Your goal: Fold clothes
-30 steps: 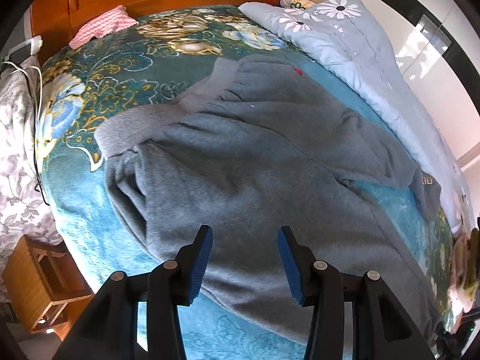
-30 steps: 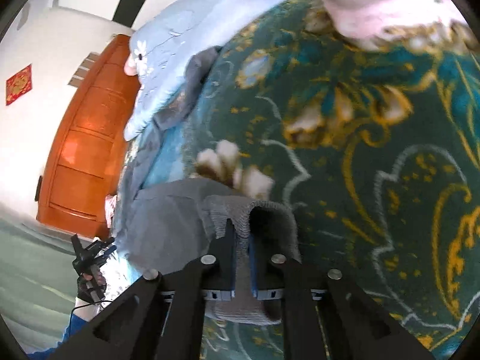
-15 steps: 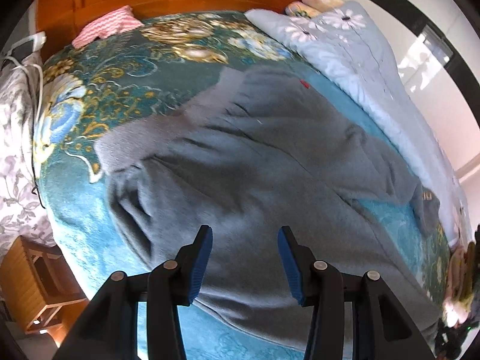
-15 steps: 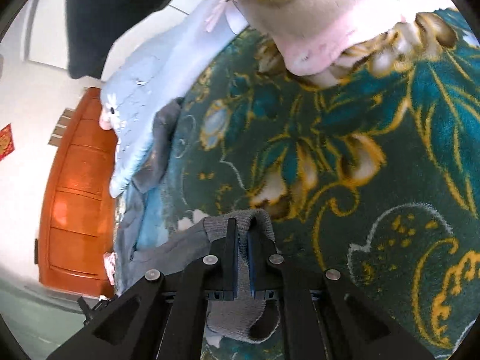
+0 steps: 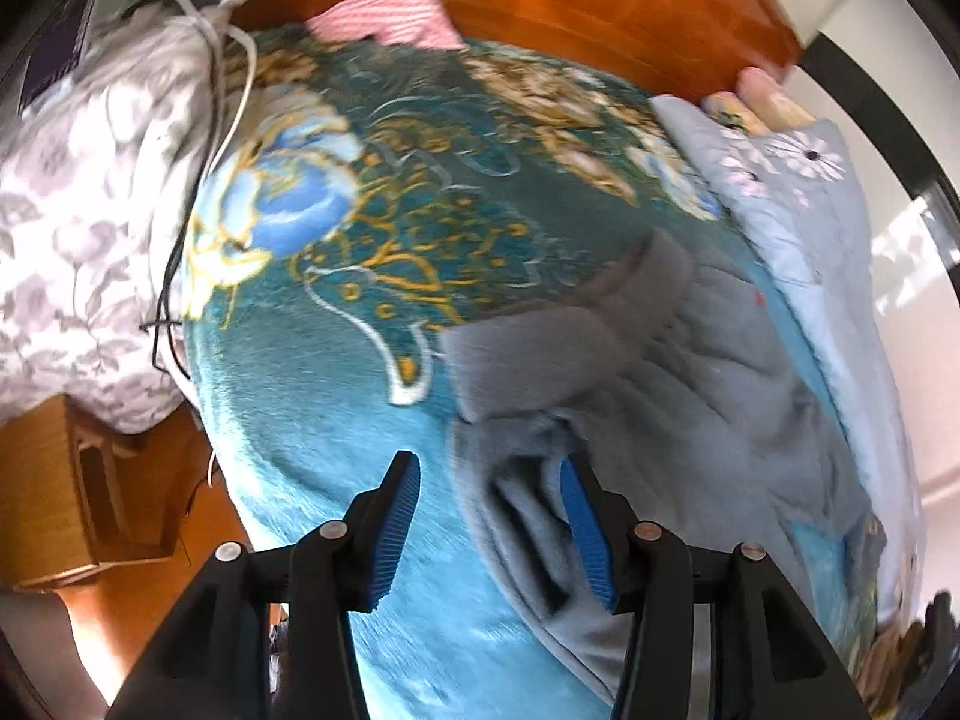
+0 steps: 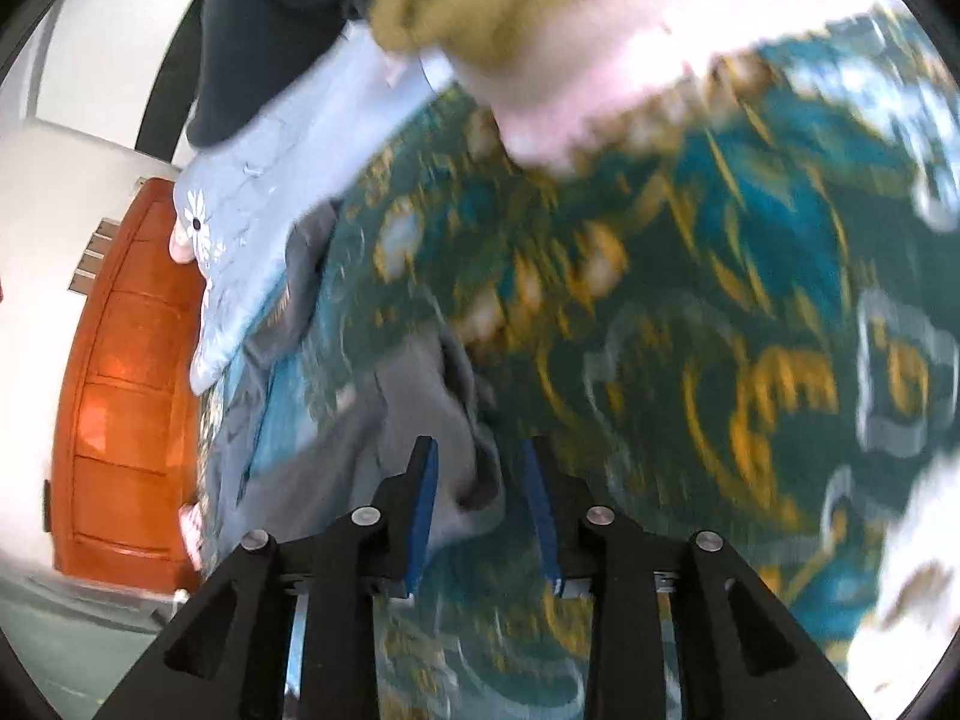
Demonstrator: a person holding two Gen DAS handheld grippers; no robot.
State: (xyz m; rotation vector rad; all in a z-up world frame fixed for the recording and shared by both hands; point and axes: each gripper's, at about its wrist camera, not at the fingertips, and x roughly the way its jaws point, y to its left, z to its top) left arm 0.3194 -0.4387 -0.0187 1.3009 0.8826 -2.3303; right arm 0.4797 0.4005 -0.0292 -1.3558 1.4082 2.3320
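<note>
- Grey garment [image 5: 690, 372] spread on the bed's teal blanket [image 5: 336, 396].
- Left hand-held gripper [image 5: 489, 531]: opening, garment's edge between jaws, unpinched.
- Right hand-held gripper [image 6: 483, 510]: opening, cuff [image 6: 456, 468] loose between jaws.

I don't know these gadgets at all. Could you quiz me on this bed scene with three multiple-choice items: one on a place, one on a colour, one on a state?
1. Where does the pink cloth lie?
A. by the headboard
B. on the floor
C. on the grey garment

2. The pads are:
A. red
B. blue
C. white

3. The right gripper is:
A. clamped on cloth
B. open
C. holding a cable

Answers: 1 A, it lies at the blanket's top edge. 2 B, both pads are blue. 3 B, jaws opening, cloth loose between them.
</note>
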